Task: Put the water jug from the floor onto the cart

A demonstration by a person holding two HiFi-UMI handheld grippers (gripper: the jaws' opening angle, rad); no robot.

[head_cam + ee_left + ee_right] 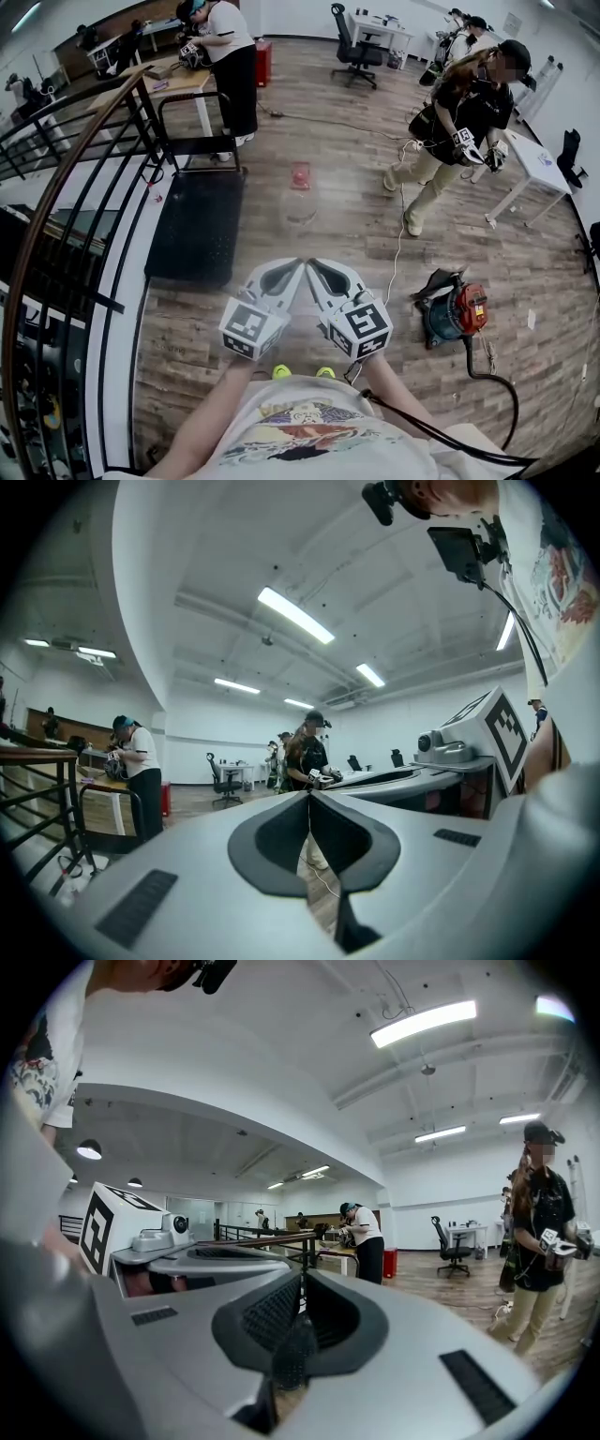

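Note:
The water jug (pixel 300 204) is clear with a red cap and stands upright on the wood floor, ahead of me in the head view. To its left lies the black flat cart (pixel 195 228), its handle bar (pixel 198 97) at the far end. My left gripper (pixel 296 267) and right gripper (pixel 314 267) are held side by side close to my chest, well short of the jug. Both point forward and level. The left gripper (pixel 308 801) has its jaws shut on nothing, and the right gripper (pixel 300 1283) is likewise shut and empty. The jug shows in neither gripper view.
A black stair railing (pixel 56 216) runs along the left. An orange and teal machine (pixel 457 311) with a hose sits on the floor at right. A white cable (pixel 398 244) trails to a person (pixel 459 117) holding grippers. Another person (pixel 228 56) works at a table behind the cart.

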